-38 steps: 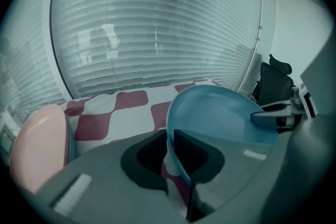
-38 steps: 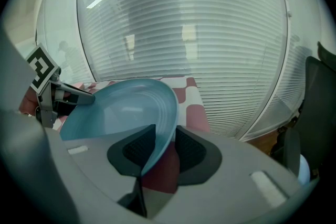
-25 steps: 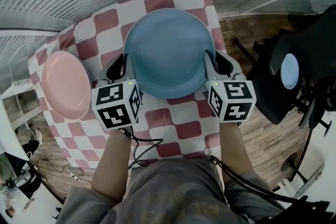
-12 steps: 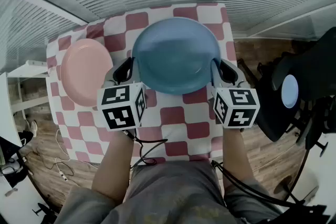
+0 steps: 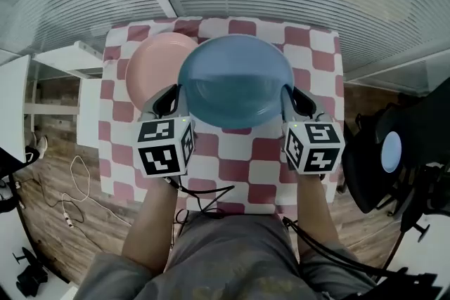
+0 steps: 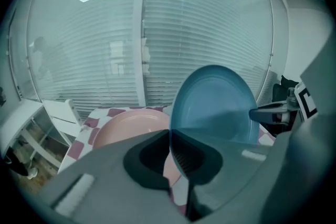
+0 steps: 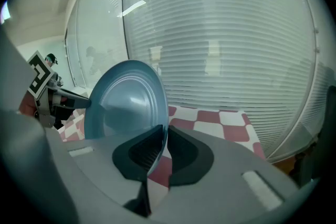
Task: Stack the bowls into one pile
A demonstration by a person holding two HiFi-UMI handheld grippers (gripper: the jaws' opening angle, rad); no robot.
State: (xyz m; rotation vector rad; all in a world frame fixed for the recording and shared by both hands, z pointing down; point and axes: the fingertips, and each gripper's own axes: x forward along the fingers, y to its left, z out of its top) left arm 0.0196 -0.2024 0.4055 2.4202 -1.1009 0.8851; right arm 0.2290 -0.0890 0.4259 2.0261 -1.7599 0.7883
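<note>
The blue bowl [image 5: 235, 81] hung between both tongs, its left edge overlapping the pink bowl [image 5: 151, 67] that lay on the table [image 5: 313, 46]. The left tongs [image 5: 171, 100] pinched its left rim. The right tongs [image 5: 297, 100] had just been closing onto the right rim. The way to do it well, I judged: carry it level, centre it over the pink bowl, lower until nested, then release both sides together.

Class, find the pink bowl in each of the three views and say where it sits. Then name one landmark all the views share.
Head view: pink bowl upper left of centre, right edge hidden by the blue bowl.
Left gripper view: pink bowl lower left of centre, beside the blue bowl.
Right gripper view: not in it.
Shared landmark: the blue bowl, in all three views.
</note>
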